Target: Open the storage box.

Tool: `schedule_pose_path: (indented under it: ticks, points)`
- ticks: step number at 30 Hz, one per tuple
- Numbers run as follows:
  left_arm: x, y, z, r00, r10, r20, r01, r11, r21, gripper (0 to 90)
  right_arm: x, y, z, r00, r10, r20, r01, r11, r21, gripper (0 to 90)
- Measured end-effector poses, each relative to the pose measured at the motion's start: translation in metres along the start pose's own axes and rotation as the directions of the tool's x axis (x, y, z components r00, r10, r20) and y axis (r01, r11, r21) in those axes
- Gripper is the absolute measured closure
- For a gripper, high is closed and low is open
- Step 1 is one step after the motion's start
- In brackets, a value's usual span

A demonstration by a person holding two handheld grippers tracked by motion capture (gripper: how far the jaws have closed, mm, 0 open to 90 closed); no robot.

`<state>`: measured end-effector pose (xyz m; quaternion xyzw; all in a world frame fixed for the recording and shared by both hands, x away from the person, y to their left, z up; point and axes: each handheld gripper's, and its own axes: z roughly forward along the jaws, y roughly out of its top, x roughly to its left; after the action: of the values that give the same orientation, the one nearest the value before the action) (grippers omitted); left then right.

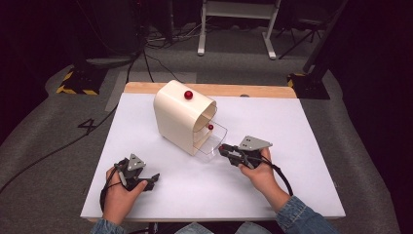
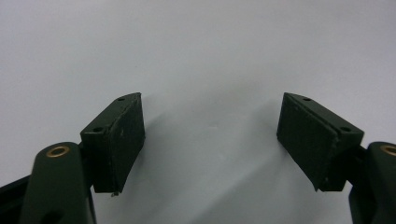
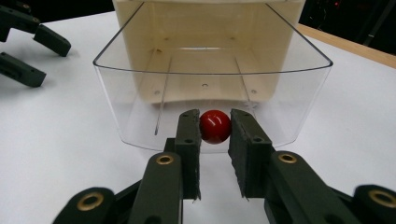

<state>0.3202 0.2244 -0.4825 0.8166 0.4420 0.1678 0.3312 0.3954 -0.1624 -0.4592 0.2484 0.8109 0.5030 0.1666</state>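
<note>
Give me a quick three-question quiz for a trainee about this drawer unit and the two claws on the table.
1. True or false: the left claw is gripping something.
2. What does the right claw hold? A) the clear drawer's red knob B) a pen C) a cable
3. Fill in: the bottom drawer of the cream cabinet is pulled ____.

Key:
1. False; its jaws stand wide apart over the bare white table.
2. A.
3. Out; a second red knob sits on the closed drawer above, and a third on top of the cabinet.
</note>
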Motion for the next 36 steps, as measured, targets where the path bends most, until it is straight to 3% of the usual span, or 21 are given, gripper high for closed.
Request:
schedule_pose_path:
  ticks: [7,12,15,20,26,36]
  points:
    - [0.000,0.000,0.000,1.0000,-0.002,0.002,0.002,1.0000,0.000,23.5,0.001,-0.010,-0.022,0.9999,0.012,0.001,-0.012,1.000,0.010,74.1]
    - [0.000,0.000,0.000,1.0000,-0.002,0.002,0.002,1.0000,0.001,23.5,-0.001,-0.018,-0.026,0.9996,0.027,0.001,-0.027,0.999,0.043,73.7]
    - [0.000,0.000,0.000,1.0000,-0.003,0.002,0.003,1.0000,0.001,23.5,-0.001,-0.022,-0.025,0.9995,0.026,0.020,-0.028,0.995,0.095,64.8]
    - [0.000,0.000,0.000,1.0000,-0.003,0.003,0.003,1.0000,0.001,23.5,-0.001,-0.023,-0.035,0.9992,0.031,0.027,-0.034,0.993,0.112,55.3]
    - [0.000,0.000,0.000,1.0000,-0.003,0.003,0.003,1.0000,0.002,23.5,-0.003,-0.012,-0.048,0.9981,0.056,0.024,-0.058,0.995,0.080,52.3]
    - [0.000,0.000,0.000,1.0000,-0.005,0.004,0.005,1.0000,0.003,23.4,-0.002,0.037,-0.049,0.9995,0.033,0.000,-0.033,0.999,0.006,50.4]
